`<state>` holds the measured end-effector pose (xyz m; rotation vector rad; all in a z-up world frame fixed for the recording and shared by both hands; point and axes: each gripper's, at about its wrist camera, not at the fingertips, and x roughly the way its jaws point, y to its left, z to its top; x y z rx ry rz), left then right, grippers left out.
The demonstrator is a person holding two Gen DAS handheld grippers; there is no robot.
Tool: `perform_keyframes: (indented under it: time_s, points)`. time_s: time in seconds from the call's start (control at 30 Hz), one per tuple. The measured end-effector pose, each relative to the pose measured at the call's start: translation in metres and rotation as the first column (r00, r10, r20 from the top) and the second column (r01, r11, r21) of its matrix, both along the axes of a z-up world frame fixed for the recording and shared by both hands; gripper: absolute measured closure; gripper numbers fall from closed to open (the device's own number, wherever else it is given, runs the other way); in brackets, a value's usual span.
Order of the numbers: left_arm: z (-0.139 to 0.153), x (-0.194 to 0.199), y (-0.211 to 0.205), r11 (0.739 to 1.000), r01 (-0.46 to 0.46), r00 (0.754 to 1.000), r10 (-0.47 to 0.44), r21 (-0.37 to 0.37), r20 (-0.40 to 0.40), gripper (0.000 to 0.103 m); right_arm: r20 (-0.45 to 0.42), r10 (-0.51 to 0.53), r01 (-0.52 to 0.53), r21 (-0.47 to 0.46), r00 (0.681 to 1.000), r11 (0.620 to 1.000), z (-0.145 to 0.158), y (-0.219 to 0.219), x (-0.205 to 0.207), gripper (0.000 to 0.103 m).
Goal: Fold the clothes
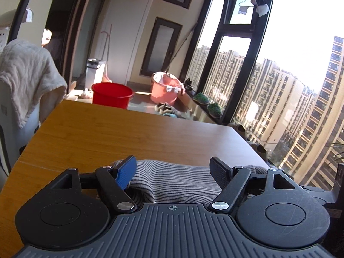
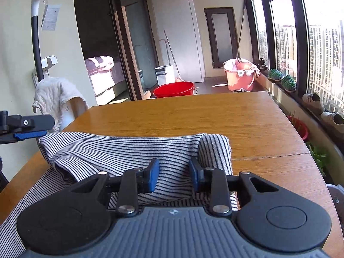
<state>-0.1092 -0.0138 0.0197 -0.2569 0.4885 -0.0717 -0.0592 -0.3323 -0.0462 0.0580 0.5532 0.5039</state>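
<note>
Taking the striped shirt (image 2: 120, 150) as the landmark: it lies rumpled and partly folded on the near part of the wooden table (image 2: 215, 116). At its left end the left gripper (image 1: 174, 169) stands wide open above the cloth, gripping nothing. Over its right part the right gripper (image 2: 174, 177) is part open, cloth below the gap, pads not pressing. I judge each should pinch one edge layer only, then lift evenly so the fold stays square.
</note>
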Motion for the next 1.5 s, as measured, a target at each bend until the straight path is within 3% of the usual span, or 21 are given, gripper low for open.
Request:
perform_keyframes:
  time_s: [0.13, 0.3, 0.47, 0.8, 0.83, 0.9, 0.97, 1.0, 1.03, 1.1, 1.13, 1.17, 1.23, 1.37, 1.5]
  points:
    - [-0.030, 0.027, 0.001, 0.999, -0.002, 1.000, 0.002, 0.053, -0.002, 0.022, 0.007, 0.007, -0.007, -0.008, 1.000, 1.000, 0.000, 0.001, 0.017, 0.074]
    - [-0.032, 0.079, -0.005, 0.989, 0.059, 0.998, -0.059, 0.137, -0.005, 0.008, -0.009, 0.012, -0.012, 0.045, 1.000, 0.999, -0.001, 0.007, 0.063, 0.072]
    - [-0.034, 0.131, 0.001, 0.987, 0.070, 0.998, -0.069, 0.143, -0.014, 0.007, -0.041, -0.003, 0.008, 0.129, 0.999, 0.992, -0.006, 0.006, 0.108, 0.072]
    - [-0.037, 0.140, -0.008, 0.978, 0.089, 0.996, -0.081, 0.191, -0.048, 0.000, -0.007, -0.039, 0.039, -0.033, 0.999, 0.999, -0.004, 0.037, 0.108, 0.070]
    - [-0.036, 0.139, -0.008, 0.978, 0.091, 0.995, -0.084, 0.186, -0.047, 0.000, -0.002, -0.033, 0.033, -0.056, 0.999, 0.998, -0.003, 0.040, 0.107, 0.066]
    - [-0.034, 0.137, -0.002, 0.983, 0.100, 0.994, -0.093, 0.156, -0.055, 0.000, -0.006, 0.012, -0.013, -0.100, 1.000, 0.995, -0.002, 0.050, 0.107, 0.044]
    - [-0.027, 0.137, 0.002, 0.985, 0.114, 0.988, -0.099, 0.131, -0.115, 0.000, -0.045, 0.060, -0.066, -0.131, 0.997, 0.989, 0.001, 0.061, 0.107, 0.016]
    - [-0.022, 0.136, 0.002, 0.986, 0.115, 0.983, -0.094, 0.124, -0.160, 0.000, -0.074, 0.073, -0.084, -0.151, 0.995, 0.985, 0.003, 0.067, 0.107, 0.014]
    - [-0.016, 0.134, 0.003, 0.986, 0.115, 0.975, -0.090, 0.117, -0.205, 0.000, -0.105, 0.068, -0.087, -0.188, 0.992, 0.978, 0.006, 0.075, 0.107, 0.015]
    - [-0.008, 0.134, 0.005, 0.991, 0.116, 0.947, -0.088, 0.073, -0.310, 0.000, -0.164, 0.047, -0.082, -0.210, 0.985, 0.974, 0.019, 0.083, 0.106, 0.032]
    - [-0.008, 0.135, 0.009, 0.994, 0.109, 0.929, -0.090, 0.033, -0.358, 0.000, -0.188, 0.029, -0.066, -0.195, 0.982, 0.978, 0.028, 0.081, 0.106, 0.051]
    - [-0.008, 0.136, 0.015, 0.996, 0.087, 0.917, -0.081, -0.001, -0.391, 0.000, -0.203, 0.005, -0.045, -0.193, 0.979, 0.980, 0.036, 0.080, 0.106, 0.062]
    - [-0.010, 0.136, 0.025, 0.998, 0.040, 0.900, -0.053, -0.038, -0.432, 0.000, -0.224, -0.050, 0.003, -0.208, 0.973, 0.978, 0.043, 0.075, 0.109, 0.062]
    - [-0.017, 0.140, 0.045, 0.995, -0.060, 0.855, 0.012, -0.076, -0.518, 0.000, -0.385, -0.122, 0.047, -0.199, 0.915, 0.979, 0.025, 0.062, 0.128, 0.064]
    - [0.003, 0.138, 0.060, 0.991, -0.107, 0.820, 0.045, -0.076, -0.571, 0.000, -0.449, -0.181, 0.083, -0.229, 0.875, 0.970, 0.026, 0.062, 0.132, 0.065]
